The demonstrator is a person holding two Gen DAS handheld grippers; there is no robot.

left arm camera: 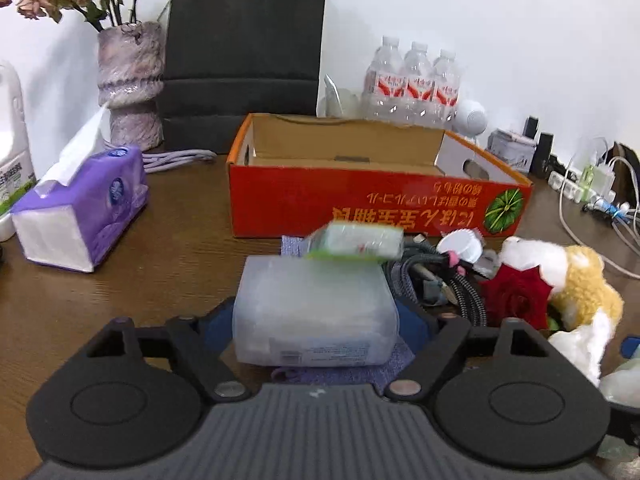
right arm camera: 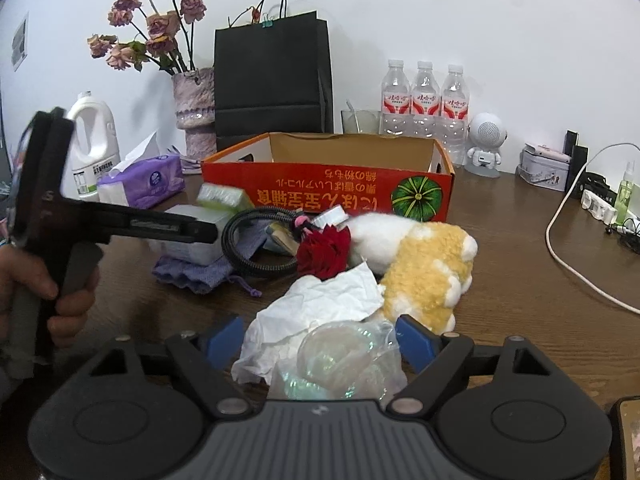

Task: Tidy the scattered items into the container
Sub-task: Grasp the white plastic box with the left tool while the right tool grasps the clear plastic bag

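The orange cardboard box (left arm camera: 360,196) (right arm camera: 320,184) stands open-topped behind the pile. My left gripper (left arm camera: 318,320) has its blue pads pressed on the sides of a translucent white box (left arm camera: 316,304) (right arm camera: 192,236) above a purple pouch (left arm camera: 340,374). A blurred green-and-white packet (left arm camera: 356,242) (right arm camera: 222,198) sits at that box's far edge. My right gripper (right arm camera: 322,338) is shut on a wad of crumpled white tissue (right arm camera: 320,304) and clear plastic wrap (right arm camera: 340,360). A yellow-and-white plush toy (right arm camera: 428,272), a red rose (right arm camera: 324,252) and a black braided cable (right arm camera: 240,256) lie between the grippers and the orange box.
A purple tissue pack (left arm camera: 84,216), a vase of dried flowers (left arm camera: 130,80), a black paper bag (left arm camera: 244,52) and three water bottles (left arm camera: 416,80) line the back. A power strip with cables (left arm camera: 580,188) lies at the right. A hand (right arm camera: 40,280) holds the left gripper.
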